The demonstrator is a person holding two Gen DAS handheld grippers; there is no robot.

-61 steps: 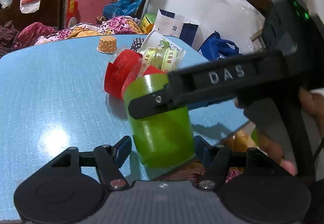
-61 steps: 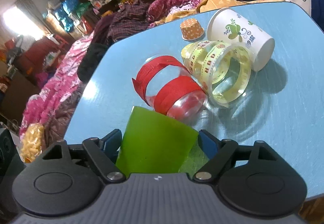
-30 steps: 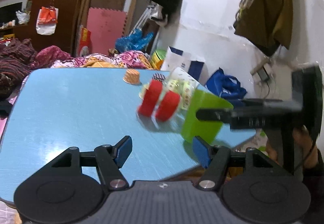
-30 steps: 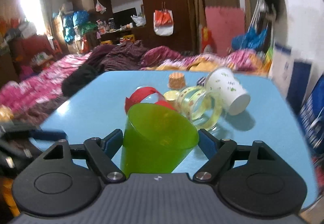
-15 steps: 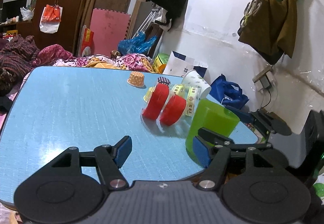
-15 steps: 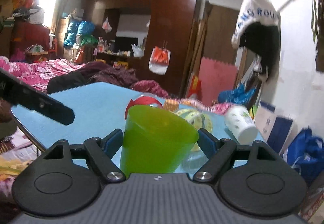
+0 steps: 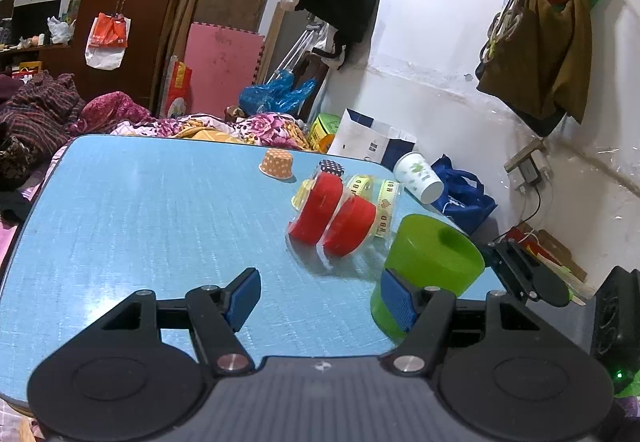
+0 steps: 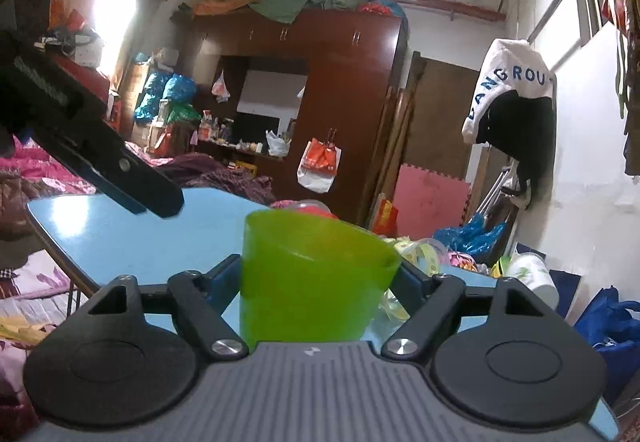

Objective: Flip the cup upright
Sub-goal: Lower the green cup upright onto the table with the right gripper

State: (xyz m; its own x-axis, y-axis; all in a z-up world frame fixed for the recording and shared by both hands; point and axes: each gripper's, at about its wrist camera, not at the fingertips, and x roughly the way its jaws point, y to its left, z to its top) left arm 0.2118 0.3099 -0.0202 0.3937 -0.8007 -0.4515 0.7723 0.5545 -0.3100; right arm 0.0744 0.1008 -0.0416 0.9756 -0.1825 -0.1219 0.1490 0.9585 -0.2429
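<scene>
The green plastic cup (image 8: 308, 282) stands mouth up between the fingers of my right gripper (image 8: 316, 278), which is shut on its sides. In the left wrist view the cup (image 7: 428, 266) sits near the front right corner of the blue table (image 7: 140, 210), with the right gripper's finger (image 7: 528, 274) beside it. My left gripper (image 7: 320, 296) is open and empty just left of the cup, its right pad (image 7: 398, 300) in front of the cup's wall. The left gripper's finger (image 8: 120, 178) shows at upper left of the right wrist view.
A clear cup with red bands (image 7: 332, 216) and one with yellow bands (image 7: 380, 202) lie on their sides behind the green cup. A white paper cup (image 7: 418, 176) lies at the table's right edge. A small orange cup (image 7: 277, 164) and a dotted one (image 7: 331, 167) stand farther back.
My right gripper has turned the green cup from tilted to mouth up and lowered it toward the table's front right corner. My left gripper has pulled back from the cup and stays open.
</scene>
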